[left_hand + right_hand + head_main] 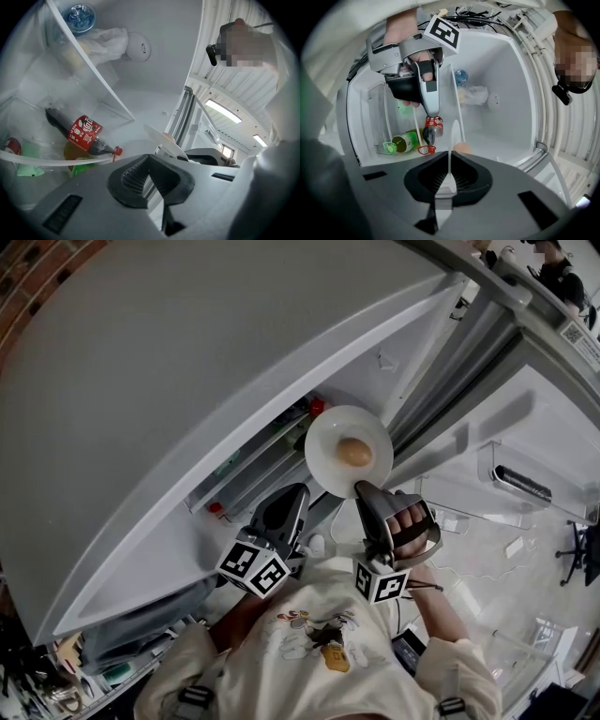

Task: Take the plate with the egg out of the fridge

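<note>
egg (353,452) sits on plate (328,468), bottles (432,127) behind in fridge (508,89).

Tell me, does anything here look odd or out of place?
Nothing is spilled or broken. The egg lies loose on the plate, which the right tongs pinch by the rim alone. In the fridge a cola bottle lies on its side.

Inside of an open white fridge (511,93), divided by a clear shelf (101,89). A dark cola bottle (79,133) with a red label lies on its side at the bottom. A green bottle (405,140) lies just beside it. Well beyond the cola bottle, on the far side of the shelf, sit a blue-topped bottle (78,16) and a crumpled clear bag (105,42).
</note>
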The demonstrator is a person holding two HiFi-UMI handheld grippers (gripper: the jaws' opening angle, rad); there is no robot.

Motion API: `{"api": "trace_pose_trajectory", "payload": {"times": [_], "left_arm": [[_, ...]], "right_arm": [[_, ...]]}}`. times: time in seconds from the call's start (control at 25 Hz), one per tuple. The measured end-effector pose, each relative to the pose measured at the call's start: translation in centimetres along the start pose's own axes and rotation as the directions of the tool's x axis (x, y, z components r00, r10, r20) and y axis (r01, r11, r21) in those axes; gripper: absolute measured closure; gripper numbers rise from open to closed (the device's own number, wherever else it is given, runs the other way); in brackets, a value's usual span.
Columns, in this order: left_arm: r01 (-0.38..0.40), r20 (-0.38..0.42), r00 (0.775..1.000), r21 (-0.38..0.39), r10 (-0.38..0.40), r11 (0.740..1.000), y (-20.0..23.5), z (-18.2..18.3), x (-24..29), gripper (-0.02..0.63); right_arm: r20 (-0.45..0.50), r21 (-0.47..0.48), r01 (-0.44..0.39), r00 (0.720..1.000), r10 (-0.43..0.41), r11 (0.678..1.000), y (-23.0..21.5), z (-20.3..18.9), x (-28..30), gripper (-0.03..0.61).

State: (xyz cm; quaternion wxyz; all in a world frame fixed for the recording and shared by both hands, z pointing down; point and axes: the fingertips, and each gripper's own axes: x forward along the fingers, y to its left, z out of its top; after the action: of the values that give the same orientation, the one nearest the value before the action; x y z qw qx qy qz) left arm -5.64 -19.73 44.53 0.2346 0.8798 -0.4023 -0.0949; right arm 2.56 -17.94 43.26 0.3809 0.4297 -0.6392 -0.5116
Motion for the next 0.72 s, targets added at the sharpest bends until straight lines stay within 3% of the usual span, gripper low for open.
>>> {"api": "trace_pose_trajectory", "payload": {"times": [0.72], "left_arm": [[0.003,-0.001,1.0,0.008,-0.003,1.0,-0.4,0.0,0.1,0.604]], "right_arm": [[-0.02,0.02,-0.006,1.0,0.007,1.0,0.9,-0.1,-2.7,0.56]]}}
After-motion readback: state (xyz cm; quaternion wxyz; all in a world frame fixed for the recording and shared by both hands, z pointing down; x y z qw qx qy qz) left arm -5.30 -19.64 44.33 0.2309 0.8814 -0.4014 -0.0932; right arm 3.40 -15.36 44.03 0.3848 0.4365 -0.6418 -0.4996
